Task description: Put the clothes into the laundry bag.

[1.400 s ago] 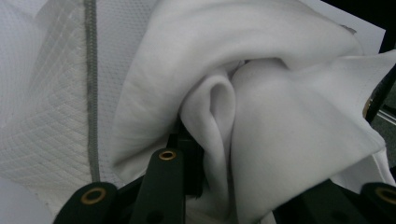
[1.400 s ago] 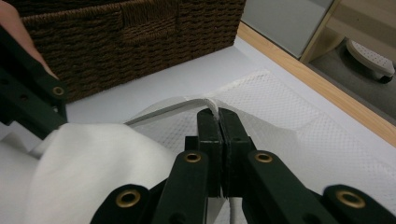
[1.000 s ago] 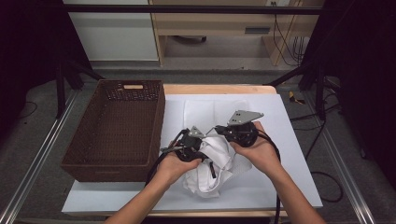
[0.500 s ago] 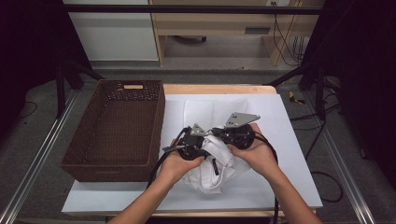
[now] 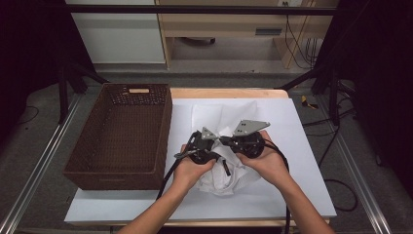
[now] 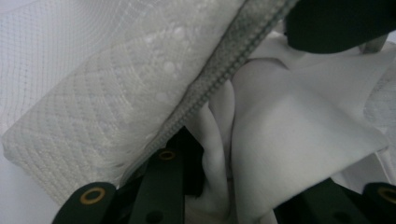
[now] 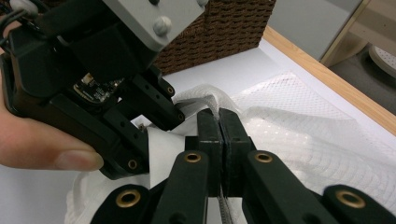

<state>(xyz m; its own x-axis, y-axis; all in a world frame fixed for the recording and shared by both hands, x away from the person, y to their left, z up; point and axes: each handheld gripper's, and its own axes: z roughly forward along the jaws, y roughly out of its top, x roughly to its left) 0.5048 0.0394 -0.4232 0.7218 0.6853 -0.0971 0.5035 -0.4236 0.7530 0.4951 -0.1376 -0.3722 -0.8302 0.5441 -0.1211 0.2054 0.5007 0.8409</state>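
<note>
Jaws of the right gripper (image 7: 219, 140) are pressing tight together, pinching a thin edge of the white mesh bag (image 7: 299, 135) by its zipper. Jaws of the left gripper (image 6: 233, 191) are standing a little apart, with white cloth (image 6: 289, 140) bunching between them; I cannot tell if they are squeezing it. Both hands are holding the grippers close together over the bag (image 5: 224, 173), which is lying crumpled on the white table (image 5: 302, 146), near its middle. Part of the bag is spreading flat behind the grippers. Beside it, on the left, a brown basket (image 5: 122, 131) is sitting.
</note>
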